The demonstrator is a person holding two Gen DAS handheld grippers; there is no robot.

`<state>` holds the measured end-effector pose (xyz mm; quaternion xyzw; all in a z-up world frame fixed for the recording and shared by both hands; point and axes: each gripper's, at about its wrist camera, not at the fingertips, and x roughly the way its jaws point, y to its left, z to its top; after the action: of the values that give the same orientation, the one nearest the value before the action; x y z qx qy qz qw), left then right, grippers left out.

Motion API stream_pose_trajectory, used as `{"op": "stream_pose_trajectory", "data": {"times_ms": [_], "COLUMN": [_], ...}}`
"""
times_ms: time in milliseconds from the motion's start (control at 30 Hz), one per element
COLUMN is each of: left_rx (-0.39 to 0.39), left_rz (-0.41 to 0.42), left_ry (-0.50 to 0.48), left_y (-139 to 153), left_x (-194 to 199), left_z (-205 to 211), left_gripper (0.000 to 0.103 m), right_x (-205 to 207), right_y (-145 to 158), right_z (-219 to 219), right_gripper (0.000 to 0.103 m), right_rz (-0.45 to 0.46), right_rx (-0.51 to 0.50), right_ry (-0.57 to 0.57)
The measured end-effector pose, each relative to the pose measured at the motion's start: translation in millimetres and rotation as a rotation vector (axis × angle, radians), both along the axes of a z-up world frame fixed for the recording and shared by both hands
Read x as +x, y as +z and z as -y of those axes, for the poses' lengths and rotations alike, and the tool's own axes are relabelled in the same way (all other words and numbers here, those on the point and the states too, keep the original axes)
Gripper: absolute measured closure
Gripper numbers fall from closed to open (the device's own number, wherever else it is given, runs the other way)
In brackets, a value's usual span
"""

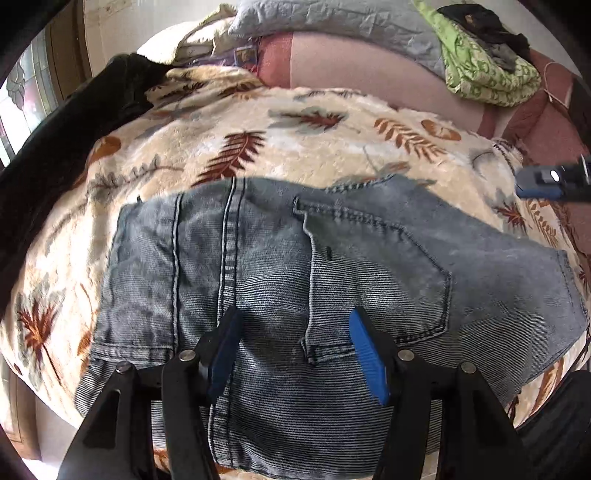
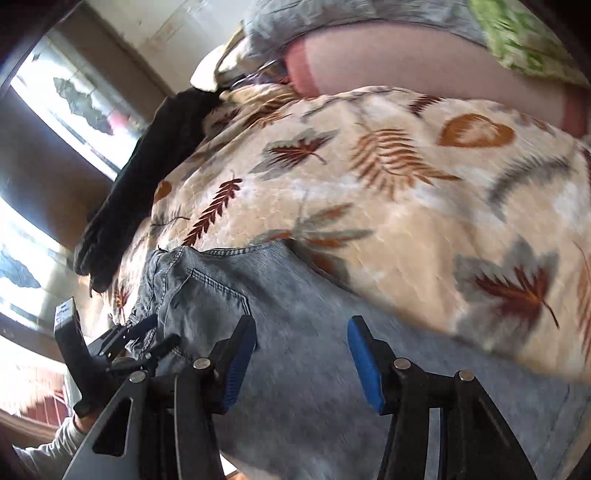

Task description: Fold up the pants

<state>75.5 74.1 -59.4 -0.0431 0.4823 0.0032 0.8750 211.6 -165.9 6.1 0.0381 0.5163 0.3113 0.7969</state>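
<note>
A leaf-printed blanket covers the bed, and the jeans lie on it near its front edge, already doubled into a squat block with a back pocket facing up. Beyond the blanket are a grey quilt and a green patterned cloth; a dark garment drapes along the blanket's left side.

The left gripper hangs over the near part of the denim, its blue pads apart and nothing between them. The right gripper is likewise released and empty above the jeans (its view is smeared, so fine contact is hard to judge).

The fold looks close to finished, so the step in hand is probably tidying or one last fold. To do it well, each claw should pinch all the layers at a near corner rather than the top one alone, lift both sides level, and lay the edge square on the far edge. The stiff seams may spring back, so press the crease afterwards.
</note>
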Motion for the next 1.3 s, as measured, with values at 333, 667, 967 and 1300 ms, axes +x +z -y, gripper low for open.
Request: {"op": "stream_pose_trajectory", "data": {"times_ms": [333,667,967,1300], "left_rx": [-0.002,0.054,0.067,0.081], "left_rz": [0.091,0.109,0.119,0.123], "left_ry": [-0.030,-0.043,-0.050,-0.040], "left_y": [-9.8,-12.6,-12.8,-13.2], "left_x": [-9.5,-10.7,-13.5,-12.6], "left_z": [0.6,9.8,11.1,13.6], "left_gripper": [0.040,0.038,0.038,0.036], "right_x": [70.9,24.3,40.7,30.6], "right_y": [-71.1,-36.5,-67.8,-46.9], "right_z": [-112.6,-133.1,-138.3,-80.3], "right_gripper": [0.087,0.099,0.095,0.093], "right_rz": [-0.131,0.270,0.330,-0.039], "right_rx": [-0.226,-0.477,-0.592,-0.074], "right_ry": [0.166,0.185,0.123,0.027]}}
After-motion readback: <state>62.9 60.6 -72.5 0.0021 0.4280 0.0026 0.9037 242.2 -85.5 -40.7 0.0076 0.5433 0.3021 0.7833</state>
